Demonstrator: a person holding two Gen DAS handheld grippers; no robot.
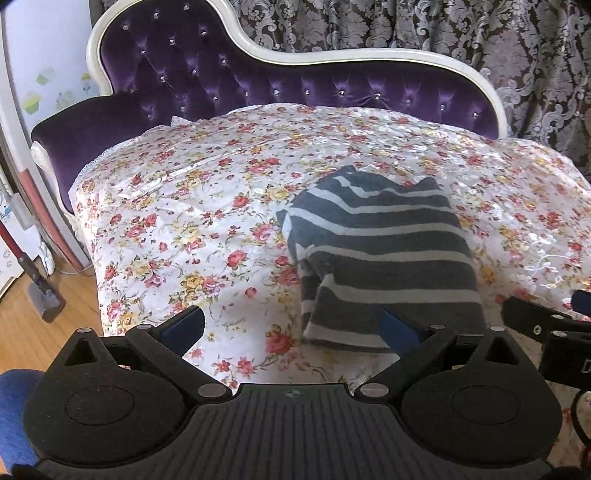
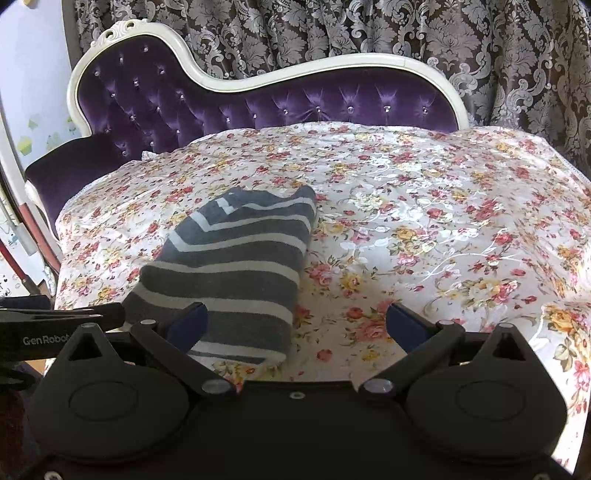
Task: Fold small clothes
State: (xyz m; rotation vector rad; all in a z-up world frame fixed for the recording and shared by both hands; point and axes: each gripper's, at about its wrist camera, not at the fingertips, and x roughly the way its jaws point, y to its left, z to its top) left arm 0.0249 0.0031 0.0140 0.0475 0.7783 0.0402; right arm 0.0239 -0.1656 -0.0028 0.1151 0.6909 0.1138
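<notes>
A grey garment with white stripes (image 1: 384, 254) (image 2: 236, 266) lies folded into a long narrow shape on the floral bedspread (image 1: 207, 221) (image 2: 424, 229). My left gripper (image 1: 293, 326) is open, hovering over the near end of the bed; its right fingertip (image 1: 400, 332) sits in front of the garment's near left corner. My right gripper (image 2: 295, 325) is open too, and its left fingertip (image 2: 188, 325) overlaps the garment's near right edge. Nothing is held between either pair of fingers. The right gripper's side shows at the edge of the left wrist view (image 1: 546, 325).
A purple tufted headboard with a white frame (image 1: 258, 77) (image 2: 258, 99) stands behind the bed, patterned curtains (image 2: 369, 33) beyond it. Wooden floor (image 1: 44, 325) and a red-handled tool (image 1: 33, 273) lie left of the bed. Bare bedspread extends on both sides of the garment.
</notes>
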